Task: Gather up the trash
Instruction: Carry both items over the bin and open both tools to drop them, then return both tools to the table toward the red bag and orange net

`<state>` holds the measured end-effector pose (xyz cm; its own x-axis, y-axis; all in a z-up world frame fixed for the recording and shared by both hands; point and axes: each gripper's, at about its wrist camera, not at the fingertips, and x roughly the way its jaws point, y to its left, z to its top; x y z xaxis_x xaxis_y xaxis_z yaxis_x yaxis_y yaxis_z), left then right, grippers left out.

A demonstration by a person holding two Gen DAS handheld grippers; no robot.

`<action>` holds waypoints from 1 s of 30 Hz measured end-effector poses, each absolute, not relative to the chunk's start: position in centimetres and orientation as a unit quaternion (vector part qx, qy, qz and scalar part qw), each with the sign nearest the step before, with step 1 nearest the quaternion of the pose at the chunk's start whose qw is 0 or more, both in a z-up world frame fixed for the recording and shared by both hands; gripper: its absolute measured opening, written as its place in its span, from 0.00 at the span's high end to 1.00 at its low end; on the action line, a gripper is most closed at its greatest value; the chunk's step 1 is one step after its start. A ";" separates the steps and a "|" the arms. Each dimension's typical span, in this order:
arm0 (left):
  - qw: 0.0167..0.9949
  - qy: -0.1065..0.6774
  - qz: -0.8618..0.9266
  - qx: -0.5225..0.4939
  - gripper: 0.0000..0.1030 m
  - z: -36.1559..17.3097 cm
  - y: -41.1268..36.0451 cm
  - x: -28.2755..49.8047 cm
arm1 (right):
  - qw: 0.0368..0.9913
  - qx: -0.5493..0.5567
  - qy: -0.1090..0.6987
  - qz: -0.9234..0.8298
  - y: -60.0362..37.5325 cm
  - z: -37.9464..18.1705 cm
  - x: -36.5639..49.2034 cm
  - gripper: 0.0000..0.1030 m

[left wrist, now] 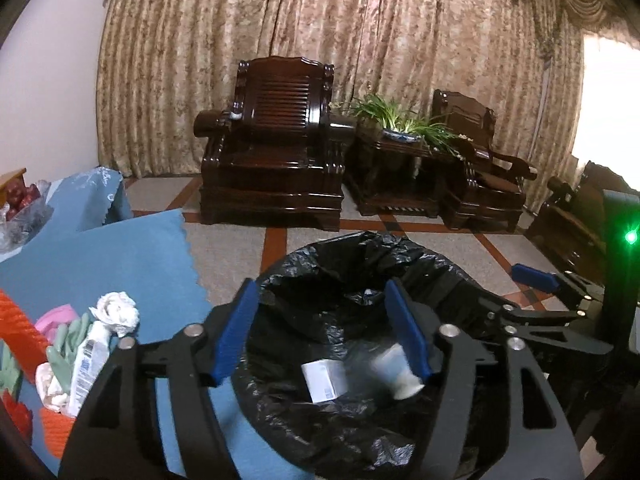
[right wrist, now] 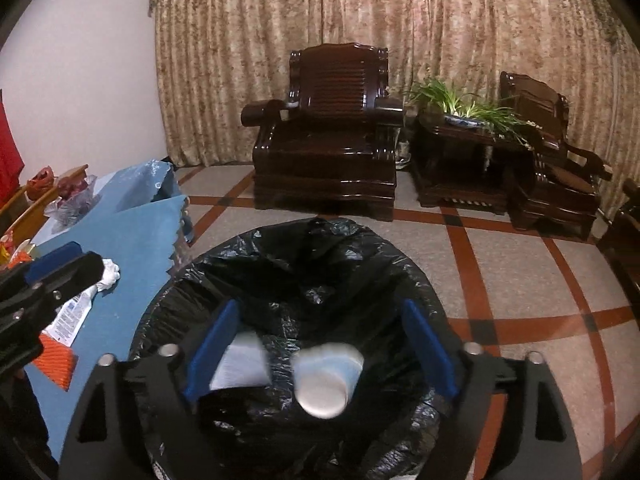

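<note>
Trash bin (left wrist: 360, 280), black-lined, on the floor beside blue table (left wrist: 120, 256). Left wrist: left gripper (left wrist: 324, 332) over bin, jaws apart, nothing between; white packet (left wrist: 323, 381) blurred inside. Right wrist: right gripper (right wrist: 322, 354) jaws wide, empty; paper cup (right wrist: 326, 380) blurred below, in bin.

The left gripper (left wrist: 322, 330) and right gripper (right wrist: 320, 350) are hanging side by side, jaws spread wide, tilting downward.
</note>
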<state>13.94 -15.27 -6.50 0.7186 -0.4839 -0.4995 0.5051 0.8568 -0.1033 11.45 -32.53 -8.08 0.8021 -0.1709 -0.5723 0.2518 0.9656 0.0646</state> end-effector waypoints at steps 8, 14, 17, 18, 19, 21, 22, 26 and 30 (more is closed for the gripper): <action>0.939 0.257 -0.228 0.015 0.14 -5.8 -10.5 12.7 | 0.951 0.080 0.287 -0.085 -30.6 -7.4 11.1 0.06; 0.951 0.255 -0.174 0.009 0.13 -5.7 -5.1 10.9 | 0.955 0.073 0.284 -0.041 -26.9 -7.2 11.5 0.06; 0.956 0.258 -0.140 0.002 0.13 -5.9 -1.8 10.0 | 0.957 0.068 0.283 -0.015 -24.5 -7.2 12.0 0.06; 0.957 0.259 -0.132 -0.001 0.13 -5.7 -1.0 10.0 | 0.957 0.067 0.283 -0.007 -23.8 -7.2 12.2 0.06; 0.958 0.260 -0.121 -0.003 0.13 -5.7 0.1 9.7 | 0.957 0.066 0.282 0.004 -22.9 -7.2 12.4 0.06; 0.960 0.260 -0.098 -0.008 0.13 -5.6 2.1 9.3 | 0.957 0.062 0.282 0.021 -21.3 -7.3 12.7 0.06; 0.962 0.260 -0.087 -0.009 0.13 -5.6 3.0 9.2 | 0.957 0.060 0.283 0.030 -20.5 -7.4 12.9 0.06; 0.965 0.258 -0.045 -0.010 0.13 -5.6 6.7 8.6 | 0.954 0.051 0.288 0.061 -16.9 -8.2 13.9 0.06; 0.964 0.265 -0.004 -0.012 0.13 -6.2 10.3 8.1 | 0.950 0.041 0.296 0.092 -13.1 -9.2 14.8 0.06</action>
<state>8.12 10.34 -6.22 0.8597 -0.0143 -0.5106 0.0012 0.9997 -0.0259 14.83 -13.14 -9.16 0.8085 0.1986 -0.5540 -0.1500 0.9798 0.1323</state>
